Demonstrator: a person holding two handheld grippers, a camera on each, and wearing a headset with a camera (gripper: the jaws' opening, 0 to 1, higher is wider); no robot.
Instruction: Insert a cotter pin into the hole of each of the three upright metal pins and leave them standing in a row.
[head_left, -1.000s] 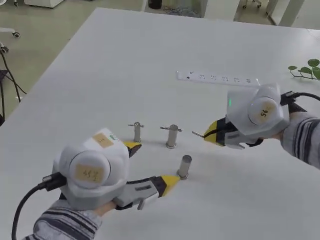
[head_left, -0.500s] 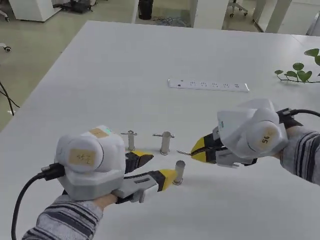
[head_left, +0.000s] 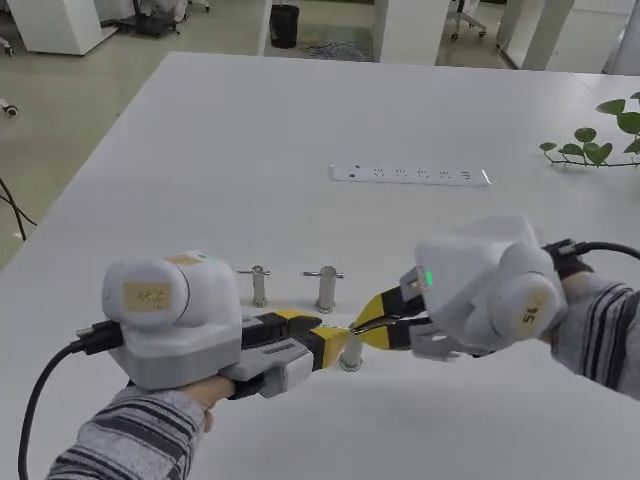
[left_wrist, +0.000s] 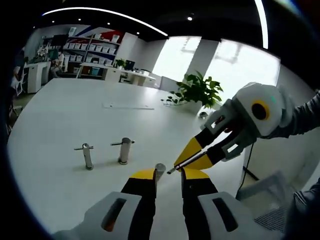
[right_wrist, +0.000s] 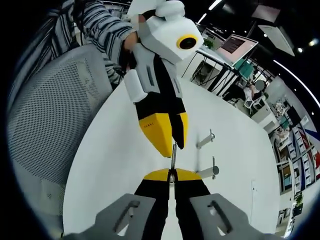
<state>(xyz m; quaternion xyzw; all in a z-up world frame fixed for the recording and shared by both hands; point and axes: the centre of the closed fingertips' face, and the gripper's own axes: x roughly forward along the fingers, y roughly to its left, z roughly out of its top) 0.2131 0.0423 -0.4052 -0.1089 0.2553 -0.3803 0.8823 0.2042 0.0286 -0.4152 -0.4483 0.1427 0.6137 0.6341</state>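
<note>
R gripper (right_wrist: 171, 173) is clenching cotter (right_wrist: 173, 154); L gripper (left_wrist: 169, 173) is gaping, pin (left_wrist: 159, 170) btwn tips. Likely needing cotter level w/ hole, pushed straight.

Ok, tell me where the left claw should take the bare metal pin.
Low on the shaft of the bare metal pin, from its left, likely. It stands upright; the two finished pins carry cotter pins near the top, and the right claw brings a cotter pin in from the right, so the top should stay free.
</note>
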